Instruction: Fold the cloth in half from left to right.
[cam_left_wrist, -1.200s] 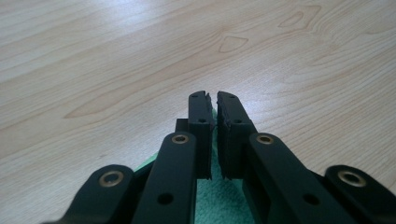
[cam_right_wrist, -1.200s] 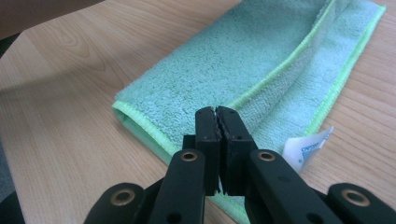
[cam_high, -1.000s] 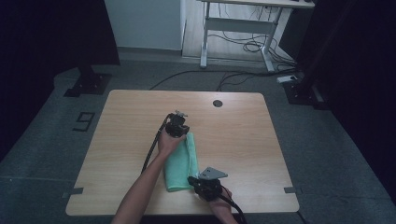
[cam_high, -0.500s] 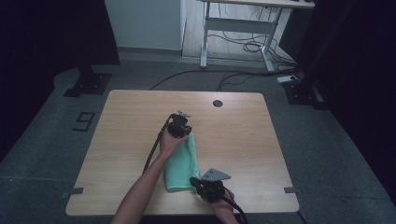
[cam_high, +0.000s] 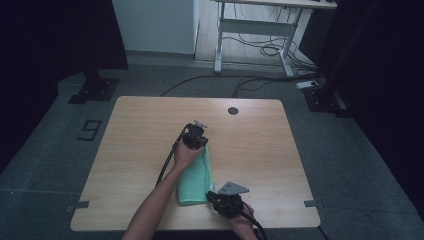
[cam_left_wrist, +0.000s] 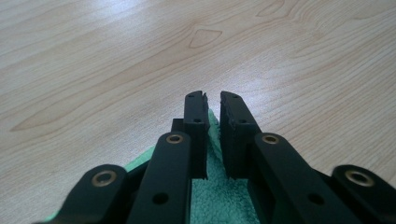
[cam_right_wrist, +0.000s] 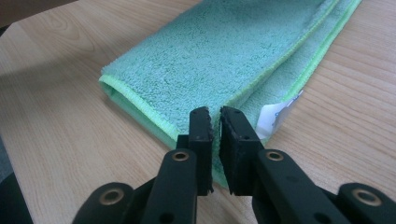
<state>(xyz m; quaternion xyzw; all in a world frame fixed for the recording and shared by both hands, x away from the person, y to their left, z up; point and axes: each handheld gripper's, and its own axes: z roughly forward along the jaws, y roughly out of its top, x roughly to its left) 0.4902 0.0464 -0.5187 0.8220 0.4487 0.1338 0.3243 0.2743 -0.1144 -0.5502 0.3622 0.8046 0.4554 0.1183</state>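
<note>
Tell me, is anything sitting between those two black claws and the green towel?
Nothing visible does. The left gripper sits right at the far end of the folded green towel, the right gripper at its near end. Both pairs of jaws have just been opening slightly, each with a narrow gap over the cloth's edge.

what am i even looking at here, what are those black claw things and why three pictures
A person works at a wooden table with a hand-held two-jaw gripper in each hand. The high view looks down from above: the left gripper is at the far end of a folded green towel, the right gripper at its near corner. The other two pictures come from cameras riding on the grippers, looking along their black jaws. Both pairs of jaws have just been opening, and a narrow gap shows, with towel edge under each.
</note>
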